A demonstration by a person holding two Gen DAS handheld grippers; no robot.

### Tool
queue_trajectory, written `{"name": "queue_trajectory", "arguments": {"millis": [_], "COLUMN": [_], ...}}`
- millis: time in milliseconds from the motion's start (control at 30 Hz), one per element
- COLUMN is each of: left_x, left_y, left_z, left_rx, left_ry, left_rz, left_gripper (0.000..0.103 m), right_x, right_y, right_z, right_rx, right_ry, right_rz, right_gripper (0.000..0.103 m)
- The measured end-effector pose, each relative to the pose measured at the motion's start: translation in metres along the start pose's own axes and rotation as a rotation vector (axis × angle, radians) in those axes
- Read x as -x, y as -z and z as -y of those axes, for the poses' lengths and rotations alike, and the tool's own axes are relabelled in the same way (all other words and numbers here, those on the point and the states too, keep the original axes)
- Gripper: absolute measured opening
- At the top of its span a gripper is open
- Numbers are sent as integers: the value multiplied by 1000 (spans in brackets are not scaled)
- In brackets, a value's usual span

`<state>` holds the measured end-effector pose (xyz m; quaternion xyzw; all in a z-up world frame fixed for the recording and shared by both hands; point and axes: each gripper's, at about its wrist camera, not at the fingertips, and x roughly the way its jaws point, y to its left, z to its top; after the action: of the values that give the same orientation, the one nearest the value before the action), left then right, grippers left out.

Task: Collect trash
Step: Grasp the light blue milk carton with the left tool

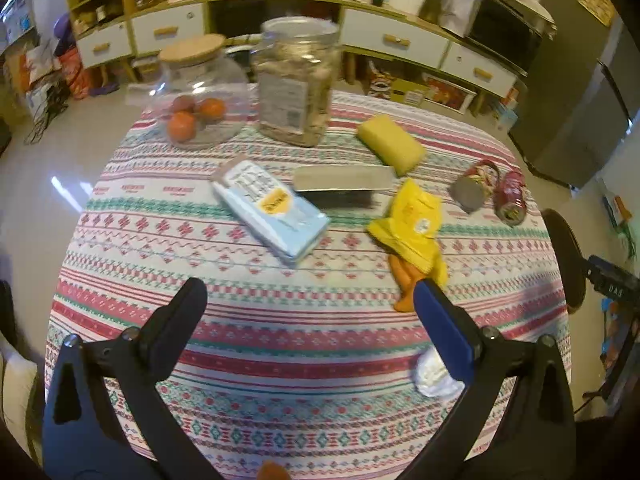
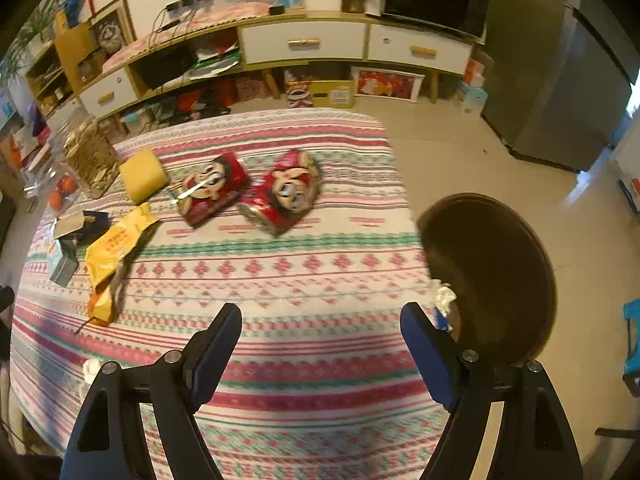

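Note:
On the patterned tablecloth (image 1: 280, 344) lie two crushed red cans (image 2: 248, 190), a yellow wrapper (image 1: 412, 220) with orange peel (image 1: 406, 284) beside it, and a white crumpled tissue (image 1: 434, 374). My left gripper (image 1: 310, 294) is open and empty above the cloth; its right finger hides part of the tissue. My right gripper (image 2: 320, 320) is open and empty, short of the cans. The cans also show in the left wrist view (image 1: 494, 192), the wrapper in the right wrist view (image 2: 116, 244). A dark round bin (image 2: 492, 276) holding crumpled paper (image 2: 444, 298) sits at the table's right edge.
A blue-white tissue pack (image 1: 268, 210), a grey box (image 1: 344, 180), a yellow sponge (image 1: 392, 144), a tall jar of snacks (image 1: 296, 84) and a glass jar with oranges (image 1: 196, 96) stand on the table. Cabinets (image 2: 304, 44) line the far wall.

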<state>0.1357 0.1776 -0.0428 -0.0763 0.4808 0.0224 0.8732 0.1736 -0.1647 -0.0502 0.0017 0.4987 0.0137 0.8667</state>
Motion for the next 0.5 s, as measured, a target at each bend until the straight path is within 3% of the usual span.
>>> {"name": "queue_trajectory", "arguments": {"millis": [267, 500], "left_x": [-38, -78], "left_y": [-16, -31], "left_z": [-15, -14], "left_rx": [76, 188], "left_ry": [-37, -69], "left_rz": [-21, -62], "left_gripper": [102, 101], "right_x": [-14, -27], "right_y": [-12, -19], "right_z": [-32, -36], "right_rx": [43, 42], "right_ry": [-6, -21], "right_rz": [6, -9], "right_gripper": [83, 83]}}
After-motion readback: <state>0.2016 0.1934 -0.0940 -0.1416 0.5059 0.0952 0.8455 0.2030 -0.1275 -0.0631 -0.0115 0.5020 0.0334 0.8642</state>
